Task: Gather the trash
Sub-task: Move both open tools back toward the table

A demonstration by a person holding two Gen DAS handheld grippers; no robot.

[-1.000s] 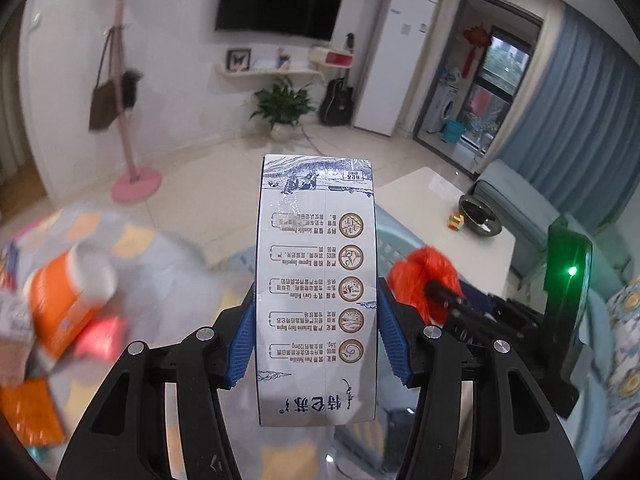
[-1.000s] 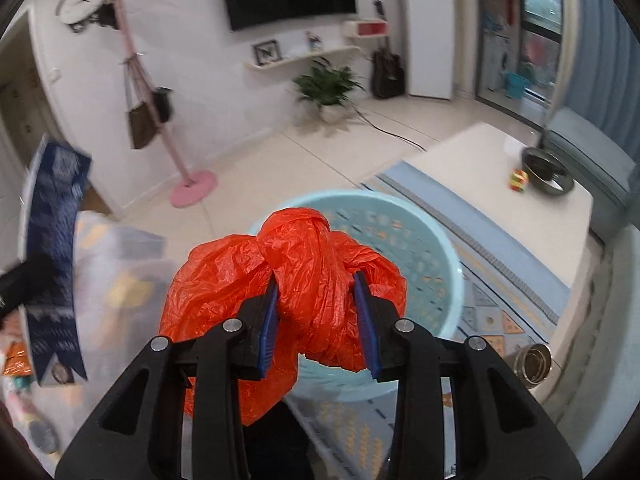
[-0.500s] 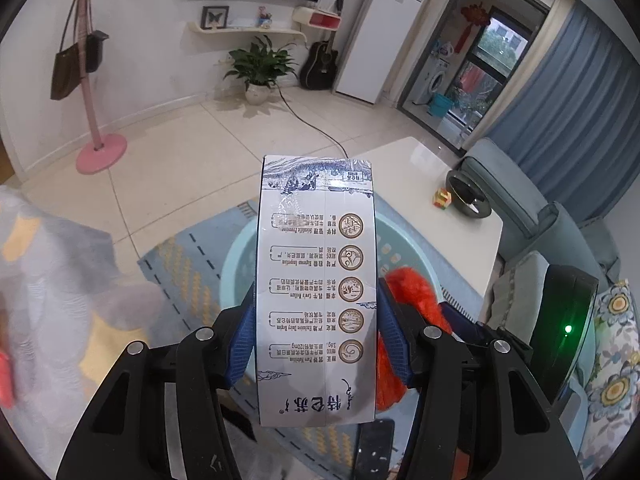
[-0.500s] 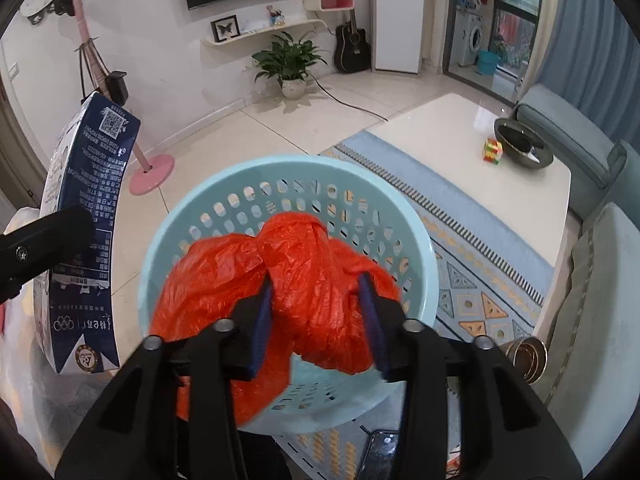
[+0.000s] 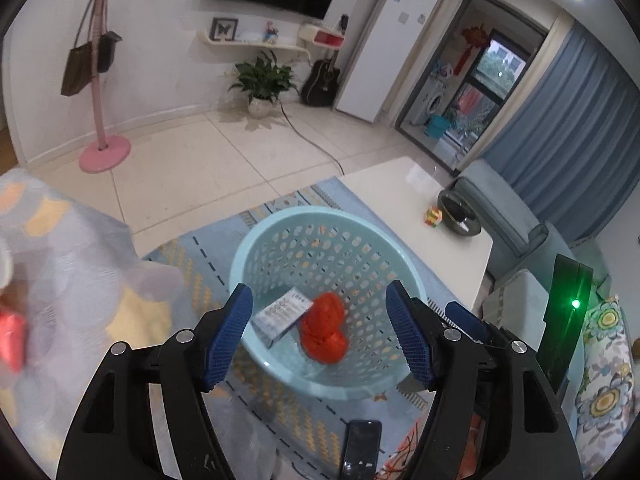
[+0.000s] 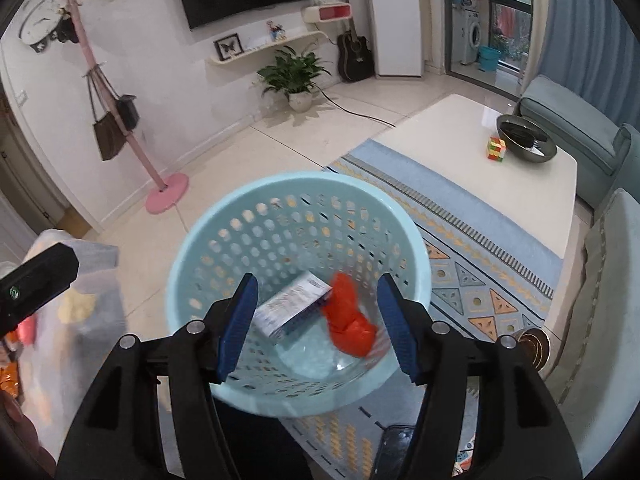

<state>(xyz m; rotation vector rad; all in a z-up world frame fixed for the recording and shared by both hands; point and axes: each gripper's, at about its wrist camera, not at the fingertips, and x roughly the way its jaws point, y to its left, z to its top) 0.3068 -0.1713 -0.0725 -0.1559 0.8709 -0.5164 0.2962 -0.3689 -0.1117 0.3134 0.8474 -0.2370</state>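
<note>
Basket [image 6: 180, 280] mouth: open from above | inside: carton [image 6: 292, 306], orange bag [image 6: 350, 320] on the bottom | right of basket: white table [image 6: 460, 152] | left: draped cloth [image 5: 72, 256]

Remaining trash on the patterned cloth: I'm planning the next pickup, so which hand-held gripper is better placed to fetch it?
Left hand-held gripper: open and empty, and nearer the cloth holding an orange wrapper.

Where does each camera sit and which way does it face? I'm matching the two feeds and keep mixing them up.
Left wrist: sits on the left claw, looking down along its open fingers into the blue basket; the right claw's body shows at the right edge.
Right wrist: sits on the right claw, angled down at the same basket; the left claw's body shows at the left edge.
Shared: basket with carton and orange bag, rug, coffee table.
</note>
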